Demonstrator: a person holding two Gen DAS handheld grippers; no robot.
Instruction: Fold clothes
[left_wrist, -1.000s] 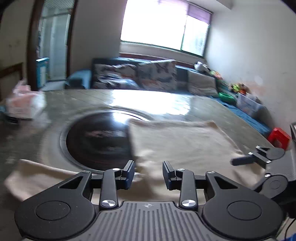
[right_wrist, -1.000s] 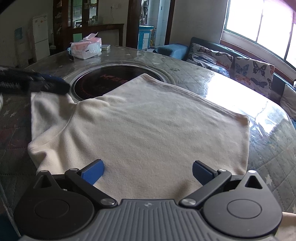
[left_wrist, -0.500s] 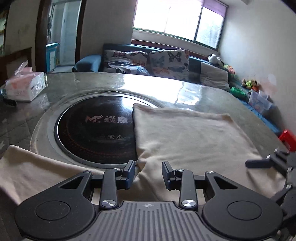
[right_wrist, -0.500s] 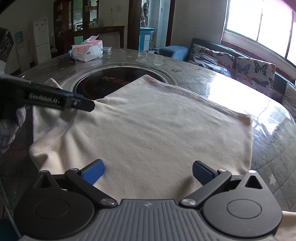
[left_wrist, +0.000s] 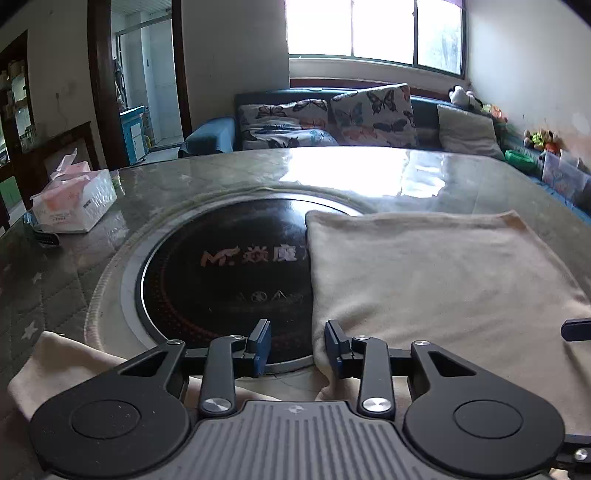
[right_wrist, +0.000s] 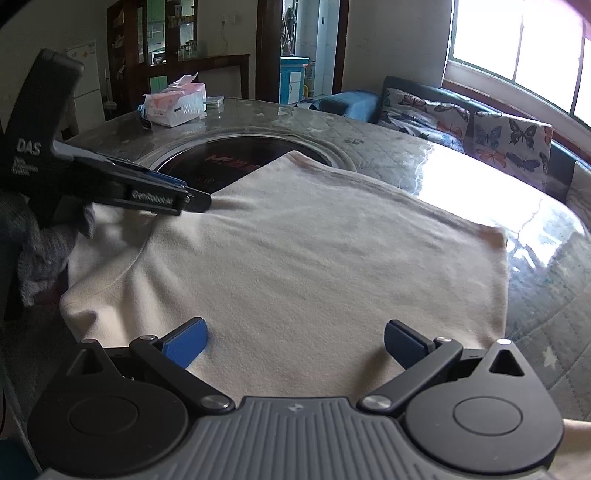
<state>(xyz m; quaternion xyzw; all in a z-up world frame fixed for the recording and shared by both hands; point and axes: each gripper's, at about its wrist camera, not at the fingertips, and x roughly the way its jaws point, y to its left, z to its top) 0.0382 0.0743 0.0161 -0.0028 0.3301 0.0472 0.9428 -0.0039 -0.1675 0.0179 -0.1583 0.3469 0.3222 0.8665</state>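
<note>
The left gripper (left_wrist: 296, 345) is partly open, with nothing between its pads; its tips sit at the cream shirt's (right_wrist: 295, 266) left edge. The right gripper (right_wrist: 295, 345) is wide open over the shirt's near edge and holds nothing. The shirt lies flat on the counter (left_wrist: 155, 199), partly covering the round black cooktop (left_wrist: 229, 273). The shirt's near edge is hidden behind the grippers.

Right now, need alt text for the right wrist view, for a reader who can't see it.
A cream garment lies spread flat on a round table, with the right gripper open above its near edge. At left, the left gripper reaches in over the garment's edge beside a black inset cooktop. A tissue box sits at the table's far side.
</note>
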